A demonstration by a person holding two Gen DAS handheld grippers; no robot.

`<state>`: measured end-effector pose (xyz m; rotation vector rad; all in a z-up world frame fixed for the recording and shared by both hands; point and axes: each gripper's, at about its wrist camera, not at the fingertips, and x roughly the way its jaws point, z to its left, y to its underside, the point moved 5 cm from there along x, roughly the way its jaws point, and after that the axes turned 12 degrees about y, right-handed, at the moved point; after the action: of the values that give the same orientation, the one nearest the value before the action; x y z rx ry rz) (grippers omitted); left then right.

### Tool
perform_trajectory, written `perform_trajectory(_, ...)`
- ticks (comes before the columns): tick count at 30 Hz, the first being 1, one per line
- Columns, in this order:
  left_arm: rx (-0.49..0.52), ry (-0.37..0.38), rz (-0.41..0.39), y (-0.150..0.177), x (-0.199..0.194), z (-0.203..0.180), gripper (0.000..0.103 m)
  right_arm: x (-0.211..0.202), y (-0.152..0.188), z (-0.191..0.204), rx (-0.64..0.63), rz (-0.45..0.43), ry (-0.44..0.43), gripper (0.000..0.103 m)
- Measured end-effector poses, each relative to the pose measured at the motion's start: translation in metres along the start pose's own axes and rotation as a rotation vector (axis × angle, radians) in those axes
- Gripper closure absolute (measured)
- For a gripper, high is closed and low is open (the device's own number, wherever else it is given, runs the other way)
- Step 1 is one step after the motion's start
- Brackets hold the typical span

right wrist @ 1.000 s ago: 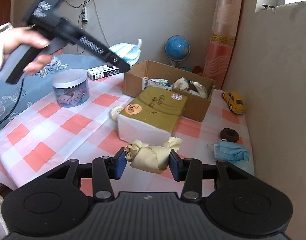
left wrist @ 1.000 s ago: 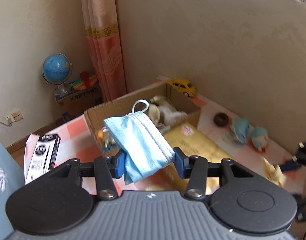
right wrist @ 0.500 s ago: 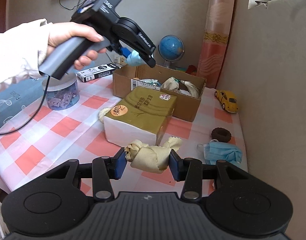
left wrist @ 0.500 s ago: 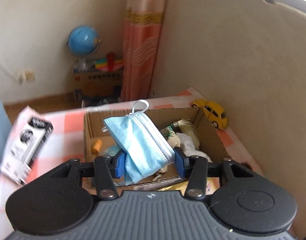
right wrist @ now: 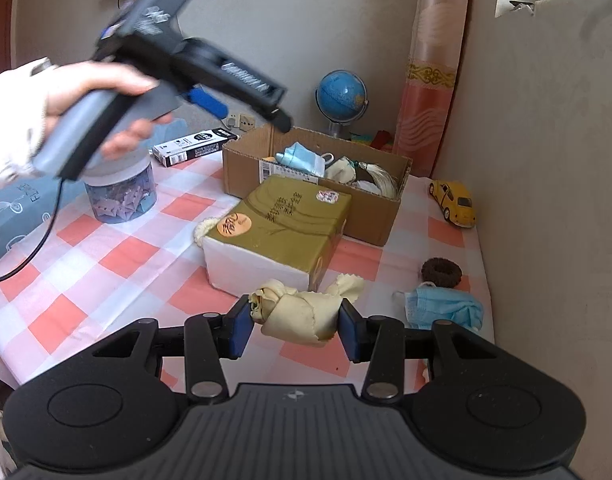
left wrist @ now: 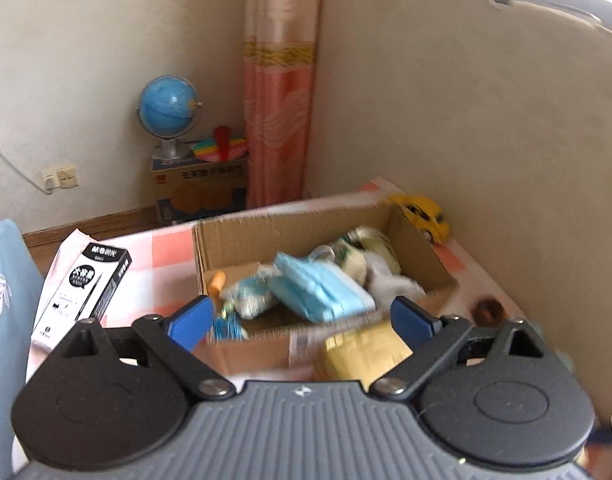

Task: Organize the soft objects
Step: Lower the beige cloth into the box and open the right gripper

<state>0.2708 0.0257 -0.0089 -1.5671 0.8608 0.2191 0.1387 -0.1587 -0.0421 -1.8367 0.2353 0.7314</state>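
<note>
My left gripper hovers over the open cardboard box, its jaws opening with nothing between them. A blue face mask lies loose in the box on top of other soft items. In the right wrist view a hand holds that left gripper above the box's left end, and the mask rests inside. My right gripper is shut on a rolled yellow cloth, held above the checked tablecloth in front of the gold tissue pack.
A second blue mask and a brown scrunchie lie by the right wall, with a yellow toy car further back. A jar and a black-and-white carton stand at the left. A fluffy item peeks from behind the tissue pack.
The left gripper carried the blue mask over the cardboard box, opened, and the mask dropped into the box. The right gripper has stayed still with the yellow cloth.
</note>
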Motion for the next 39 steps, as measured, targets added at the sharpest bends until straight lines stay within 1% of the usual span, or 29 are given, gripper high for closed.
perform_trajectory(4,0.048,0.026,0.029,0.026,-0.025,-0.011,0.007,0.003,-0.012,-0.001,0.003,-0.007,-0.006,0.054)
perform_trajectory(6,0.057,0.030,0.028,0.039,-0.038,-0.014,0.006,0.005,-0.021,-0.002,0.008,-0.012,-0.013,0.054)
perform_trajectory(11,0.095,0.004,0.012,0.064,-0.071,-0.021,0.005,0.018,-0.051,-0.002,-0.001,-0.024,-0.018,0.054)
perform_trajectory(13,0.113,-0.014,-0.013,0.070,-0.085,-0.024,0.005,0.025,-0.067,0.000,-0.001,-0.028,-0.028,0.054)
perform_trajectory(14,0.117,-0.022,-0.023,0.073,-0.090,-0.025,0.002,0.030,-0.075,0.000,-0.003,-0.028,-0.032,0.054)
perform_trajectory(16,0.115,-0.031,-0.040,0.080,-0.099,-0.027,0.002,0.041,-0.092,0.002,-0.002,-0.030,-0.038,0.054)
perform_trajectory(20,0.115,-0.022,-0.045,0.095,-0.109,-0.032,0.002,0.067,-0.128,0.008,-0.017,-0.027,-0.046,0.054)
perform_trajectory(23,0.108,-0.023,-0.048,0.105,-0.113,-0.032,0.002,0.093,-0.156,0.015,-0.022,-0.007,-0.053,0.053)
perform_trajectory(28,0.050,-0.030,-0.046,0.119,-0.118,-0.024,0.002,0.133,-0.190,0.028,-0.024,0.024,-0.055,0.053)
perform_trajectory(31,0.020,-0.054,-0.040,0.126,-0.119,-0.016,0.002,0.155,-0.207,0.036,-0.007,0.047,-0.069,0.052)
perform_trajectory(32,0.008,-0.063,-0.037,0.128,-0.119,-0.013,0.002,0.163,-0.213,0.038,0.000,0.054,-0.067,0.050)
perform_trajectory(33,-0.002,-0.069,-0.033,0.129,-0.119,-0.010,0.002,0.169,-0.216,0.040,0.004,0.057,-0.063,0.038)
perform_trajectory(34,-0.007,-0.072,-0.030,0.131,-0.119,-0.009,0.002,0.175,-0.219,0.041,0.010,0.061,-0.057,0.018)
perform_trajectory(36,-0.013,-0.077,-0.023,0.133,-0.118,-0.006,0.002,0.184,-0.221,0.042,0.015,0.066,-0.029,0.000)
perform_trajectory(37,-0.012,-0.080,-0.022,0.133,-0.119,-0.005,0.002,0.187,-0.222,0.042,0.016,0.059,-0.018,0.000)
perform_trajectory(39,-0.017,-0.080,-0.021,0.134,-0.118,-0.004,0.002,0.188,-0.219,0.041,0.027,0.073,-0.030,0.000)
